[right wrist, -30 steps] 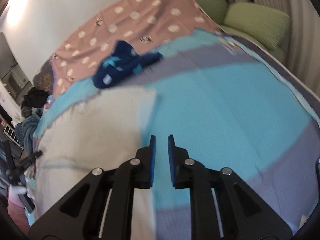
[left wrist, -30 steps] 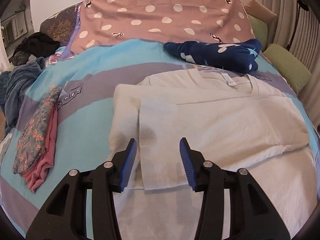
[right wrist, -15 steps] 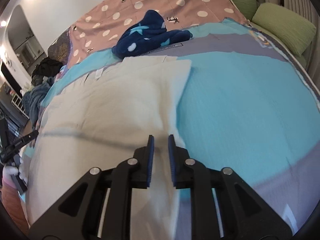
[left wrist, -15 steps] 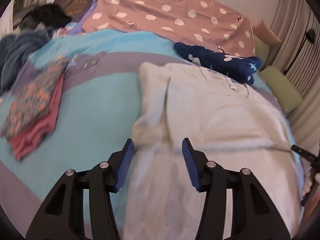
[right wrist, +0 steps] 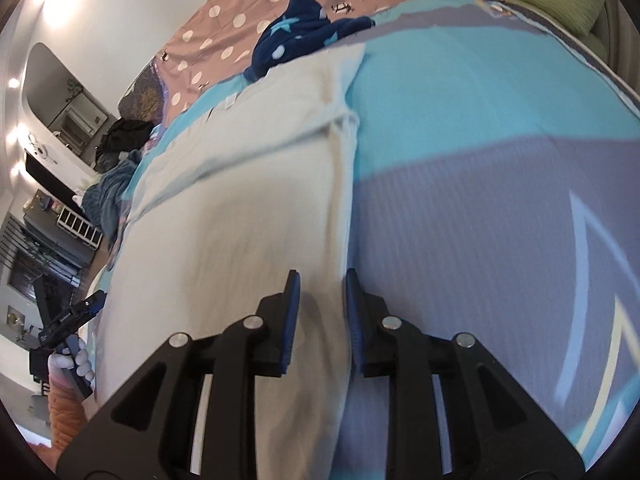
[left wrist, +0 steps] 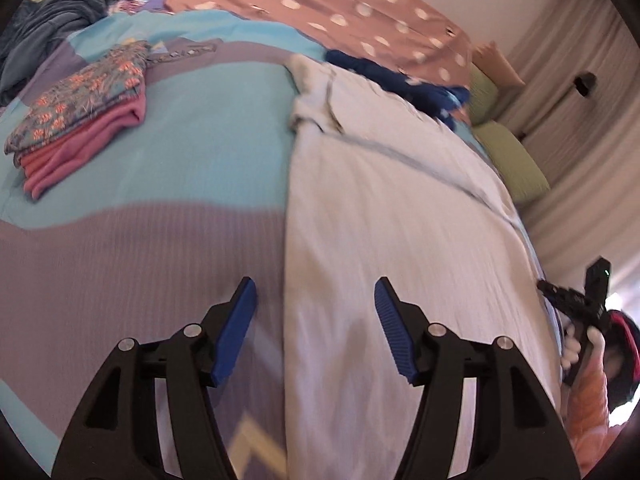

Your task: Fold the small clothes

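Observation:
A white garment lies flat on the bed with its sleeves folded in over the body. My left gripper hovers low over its left edge near the hem; its jaws are opening, and the edge runs between them without touching the pads. In the right wrist view the same garment fills the left half. My right gripper stands over its right edge with a narrow gap. Its jaws are opening too, with the cloth edge under the gap and not pinched. Each gripper shows small at the other view's side edge.
The turquoise and grey bedspread lies under everything. A folded stack of floral and pink clothes sits at the left. A navy starred garment lies beyond the collar, by the pink dotted cover. Green cushions line the right side.
Both grippers have slid back along the white garment toward its hem, the left to the left edge, the right to the right edge. Both sets of jaws have widened.

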`<action>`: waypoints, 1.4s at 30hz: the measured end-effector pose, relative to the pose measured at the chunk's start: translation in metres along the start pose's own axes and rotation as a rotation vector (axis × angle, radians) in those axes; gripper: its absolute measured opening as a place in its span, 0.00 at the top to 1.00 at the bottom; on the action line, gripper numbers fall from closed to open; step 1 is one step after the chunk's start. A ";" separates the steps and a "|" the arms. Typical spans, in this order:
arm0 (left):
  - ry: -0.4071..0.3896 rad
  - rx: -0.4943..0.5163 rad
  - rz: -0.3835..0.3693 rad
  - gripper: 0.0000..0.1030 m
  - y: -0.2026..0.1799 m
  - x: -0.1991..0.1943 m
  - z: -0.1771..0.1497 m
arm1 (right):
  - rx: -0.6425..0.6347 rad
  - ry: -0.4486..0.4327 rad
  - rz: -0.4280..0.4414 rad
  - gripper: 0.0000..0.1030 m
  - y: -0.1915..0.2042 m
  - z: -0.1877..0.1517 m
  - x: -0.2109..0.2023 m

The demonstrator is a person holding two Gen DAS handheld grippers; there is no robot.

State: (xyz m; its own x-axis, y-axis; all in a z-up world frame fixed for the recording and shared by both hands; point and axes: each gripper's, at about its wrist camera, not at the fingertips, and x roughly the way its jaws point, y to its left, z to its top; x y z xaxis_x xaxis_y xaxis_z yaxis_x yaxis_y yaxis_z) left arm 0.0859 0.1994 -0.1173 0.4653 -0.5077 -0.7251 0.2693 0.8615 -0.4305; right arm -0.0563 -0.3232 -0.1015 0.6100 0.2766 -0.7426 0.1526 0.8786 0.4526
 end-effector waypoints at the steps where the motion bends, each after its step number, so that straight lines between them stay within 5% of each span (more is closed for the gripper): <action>1: 0.008 0.005 -0.032 0.39 0.001 -0.006 -0.010 | 0.000 0.006 0.004 0.77 0.000 -0.005 -0.003; 8: 0.021 -0.030 -0.218 0.39 0.012 -0.037 -0.060 | 0.078 0.040 0.135 0.77 -0.015 -0.068 -0.044; 15: 0.076 0.028 -0.288 0.39 0.000 -0.054 -0.097 | 0.160 0.109 0.282 0.76 -0.024 -0.125 -0.076; 24: 0.070 -0.056 -0.387 0.39 0.003 -0.063 -0.124 | 0.199 0.163 0.441 0.51 -0.021 -0.151 -0.079; 27: 0.056 -0.066 -0.391 0.39 -0.001 -0.058 -0.123 | 0.256 0.141 0.493 0.57 -0.023 -0.141 -0.066; 31: 0.049 -0.054 -0.344 0.40 -0.009 -0.057 -0.123 | 0.263 0.137 0.493 0.79 -0.017 -0.135 -0.055; 34: 0.045 -0.035 -0.275 0.55 -0.019 -0.062 -0.128 | 0.254 0.112 0.535 0.91 -0.011 -0.136 -0.053; 36: 0.079 -0.074 -0.288 0.88 -0.019 -0.058 -0.130 | 0.242 0.077 0.549 0.93 -0.006 -0.134 -0.057; 42: -0.029 -0.193 -0.372 0.98 -0.001 -0.076 -0.126 | 0.225 -0.011 0.540 0.95 -0.001 -0.107 -0.069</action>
State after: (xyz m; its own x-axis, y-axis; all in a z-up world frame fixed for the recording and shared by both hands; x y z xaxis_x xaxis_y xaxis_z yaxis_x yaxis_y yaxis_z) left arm -0.0561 0.2366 -0.1293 0.3901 -0.7816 -0.4867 0.2619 0.6010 -0.7552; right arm -0.1824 -0.3016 -0.1037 0.6550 0.6573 -0.3728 -0.0218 0.5096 0.8602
